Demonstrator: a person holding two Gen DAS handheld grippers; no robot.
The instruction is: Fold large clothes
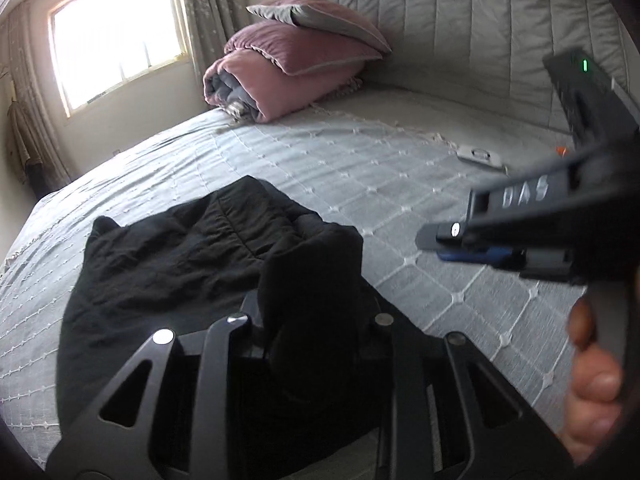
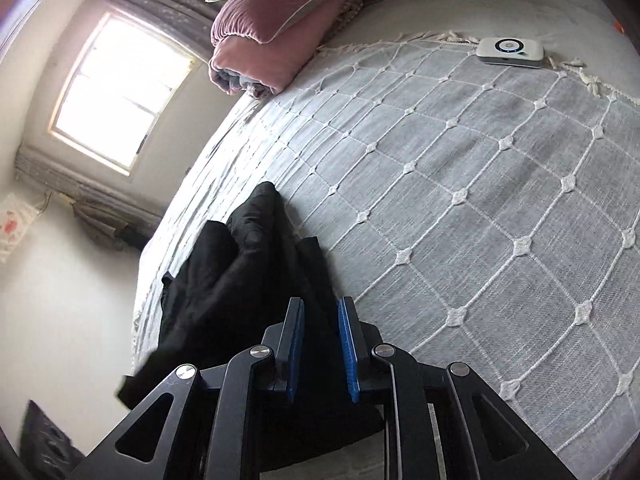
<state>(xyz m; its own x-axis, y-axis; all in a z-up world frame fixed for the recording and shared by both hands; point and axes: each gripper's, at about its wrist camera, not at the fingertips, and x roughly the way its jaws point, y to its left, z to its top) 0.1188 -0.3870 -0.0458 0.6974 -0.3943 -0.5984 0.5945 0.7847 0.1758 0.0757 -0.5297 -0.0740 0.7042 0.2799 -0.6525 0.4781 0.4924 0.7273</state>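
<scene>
Left wrist view. A black garment (image 1: 192,256) lies crumpled on the near part of a bed (image 1: 400,184) covered with a grey spread stitched in a white diamond pattern. One fold of the garment rises between the fingers of the left gripper (image 1: 316,320), covering the pads; the jaws stand narrowly apart with cloth bunched in the gap, so the gripper appears to be closed on the garment. At the right edge, the right gripper (image 1: 430,240) reaches in sideways over the bare spread, held by a hand (image 1: 592,380); its jaws are seen edge-on, and their opening cannot be read here. Stacked pink pillows (image 1: 296,56) rest against a grey padded headboard (image 1: 480,20), beside a bright window (image 1: 116,36). A small white device (image 1: 478,156) lies on the far side of the bed.

Right wrist view. The right gripper (image 2: 320,344) points down at the garment's (image 2: 240,264) near edge. Its blue pads (image 2: 347,352) stand a little apart; black cloth lies behind and below the gap, and no cloth is seen pinched between them. The garment runs along the left margin of the bed (image 2: 480,184). The white device (image 2: 510,53) sits near the fringe; the pillows (image 2: 276,28) are at top left.
</scene>
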